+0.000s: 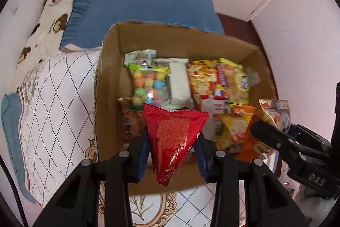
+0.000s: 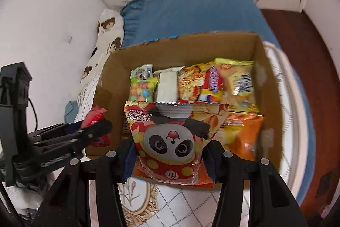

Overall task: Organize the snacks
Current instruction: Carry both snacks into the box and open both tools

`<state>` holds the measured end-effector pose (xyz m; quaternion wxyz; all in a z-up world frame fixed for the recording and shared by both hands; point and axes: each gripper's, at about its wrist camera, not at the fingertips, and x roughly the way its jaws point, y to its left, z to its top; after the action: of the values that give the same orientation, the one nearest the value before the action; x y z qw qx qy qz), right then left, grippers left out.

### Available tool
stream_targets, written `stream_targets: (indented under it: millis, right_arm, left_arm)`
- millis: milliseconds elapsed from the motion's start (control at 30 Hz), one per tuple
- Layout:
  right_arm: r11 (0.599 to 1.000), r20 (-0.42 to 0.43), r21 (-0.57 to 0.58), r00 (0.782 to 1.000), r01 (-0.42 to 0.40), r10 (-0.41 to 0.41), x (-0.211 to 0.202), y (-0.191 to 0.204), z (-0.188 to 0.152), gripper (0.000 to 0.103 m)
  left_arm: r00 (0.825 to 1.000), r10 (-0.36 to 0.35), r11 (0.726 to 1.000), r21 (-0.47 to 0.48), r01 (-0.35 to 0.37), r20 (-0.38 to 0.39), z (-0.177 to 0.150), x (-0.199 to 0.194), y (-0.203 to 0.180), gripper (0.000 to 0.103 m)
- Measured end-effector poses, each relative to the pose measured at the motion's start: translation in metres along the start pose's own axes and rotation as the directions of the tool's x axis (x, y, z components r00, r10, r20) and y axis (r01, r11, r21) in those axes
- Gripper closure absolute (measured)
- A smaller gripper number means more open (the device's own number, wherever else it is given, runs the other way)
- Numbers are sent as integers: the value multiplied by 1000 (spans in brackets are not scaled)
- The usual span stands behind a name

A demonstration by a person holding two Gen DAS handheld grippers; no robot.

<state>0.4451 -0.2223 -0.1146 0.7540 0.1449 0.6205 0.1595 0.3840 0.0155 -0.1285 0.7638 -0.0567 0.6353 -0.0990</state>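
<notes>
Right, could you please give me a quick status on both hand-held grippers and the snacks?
Left hand-held gripper shut on red packet. Right hand-held gripper shut on panda bag. Both above cardboard box. Nothing blocking.

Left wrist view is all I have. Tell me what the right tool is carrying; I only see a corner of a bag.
Observer: The right tool is shut on a panda snack bag, a cartoon panda face printed on its front.
Operator: Say where that bag sits relative to the cardboard box.
Observer: It hangs at the near edge of the cardboard box, in front of the orange snack bag.
Operator: Now report how my red bag looks from that side.
Observer: The red snack bag is pinched in the left tool, to the left of the box's near corner.
</notes>
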Motion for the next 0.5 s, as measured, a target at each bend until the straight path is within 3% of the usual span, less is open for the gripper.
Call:
stream_targets:
  millis: [100, 200, 233, 300, 333, 500]
  right_arm:
    - [1000, -47, 11, 999, -26, 27, 22, 4, 3, 44]
    - [1000, -96, 31, 995, -4, 7, 38, -1, 3, 3]
    - [999, -97, 32, 995, 5, -2, 40, -3, 3, 3]
    - [998, -99, 36, 994, 48, -45, 41, -9, 1, 3]
    - [997, -94, 34, 994, 67, -64, 40, -12, 0, 3]
    - [982, -61, -1, 980, 189, -189, 31, -20, -6, 3]
  left_arm:
    - [999, 16, 1000, -23, -17, -33, 8, 16, 10, 67]
    - [998, 37, 998, -58, -40, -47, 12, 22, 18, 62]
    - [997, 50, 996, -65, -53, -51, 12, 24, 21, 57]
    - [997, 65, 996, -63, -67, -32, 12, 21, 21, 15]
    - [997, 72, 996, -57, -73, -21, 11, 18, 20, 9]
    - [996, 88, 996, -36, -88, 8, 8, 13, 12, 6]
